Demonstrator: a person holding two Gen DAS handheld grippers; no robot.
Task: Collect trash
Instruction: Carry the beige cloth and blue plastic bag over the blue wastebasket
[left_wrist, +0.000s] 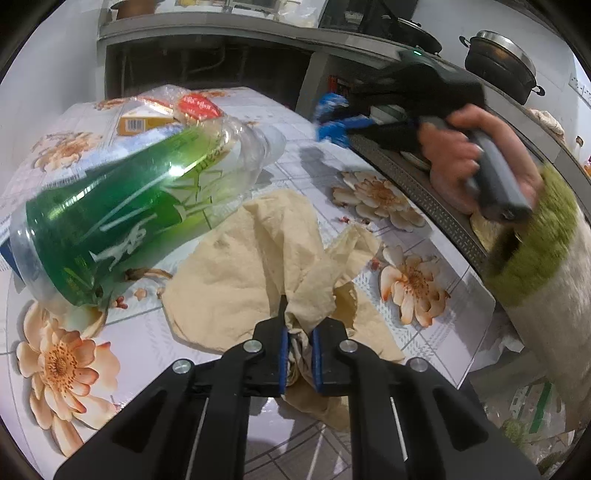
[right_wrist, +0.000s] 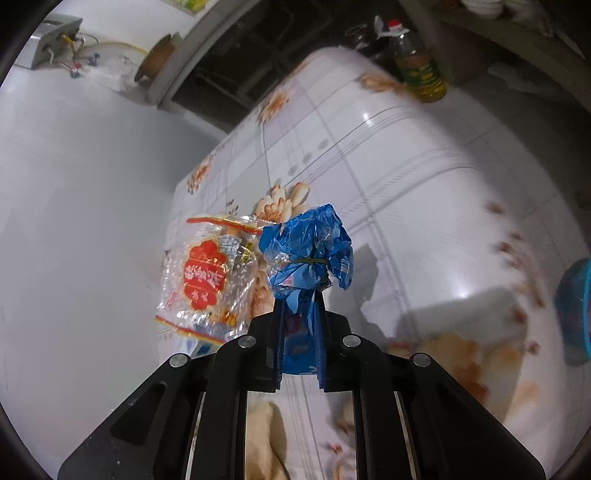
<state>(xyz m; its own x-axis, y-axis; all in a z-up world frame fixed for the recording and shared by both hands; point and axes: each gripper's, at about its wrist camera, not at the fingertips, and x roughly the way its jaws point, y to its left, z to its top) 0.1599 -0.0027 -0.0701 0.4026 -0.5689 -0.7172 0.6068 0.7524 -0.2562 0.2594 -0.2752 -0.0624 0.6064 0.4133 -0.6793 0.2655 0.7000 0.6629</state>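
A table (left_wrist: 207, 343) under a glossy floral cloth fills both views, its pale squares printed with peach flowers. In the left wrist view, the biggest thing on it is a clear plastic bottle (left_wrist: 122, 218) with a green label, lying on its side at the left, base toward the camera and neck pointing to the far side. Just right of it and nearer sits a crumpled tan paper (left_wrist: 258, 266), spread wide over the cloth. The left gripper (left_wrist: 300, 325) is clamped on a bunched fold at the paper's near edge, the blue pads pressing it from both sides.

Beyond the bottle, at the far left of the table, lie a clear wrapper with a red label (left_wrist: 197, 105) and a small yellow carton (left_wrist: 142, 123) beside it. To the right, a hand (left_wrist: 465, 158) in a sleeve with a green cuff holds the right gripper (left_wrist: 325, 118), blurred, above the table's far right edge.

In the right wrist view, the right gripper (right_wrist: 300, 295) is closed on a crumpled blue plastic wrapper (right_wrist: 308, 251), which stands up between the fingers, bound by a thin band. The red-label wrapper (right_wrist: 207, 280) lies just left of it. A bottle of yellow oil (right_wrist: 421, 70) stands past the table's far end. A teal object (right_wrist: 576, 310) shows at the right edge.
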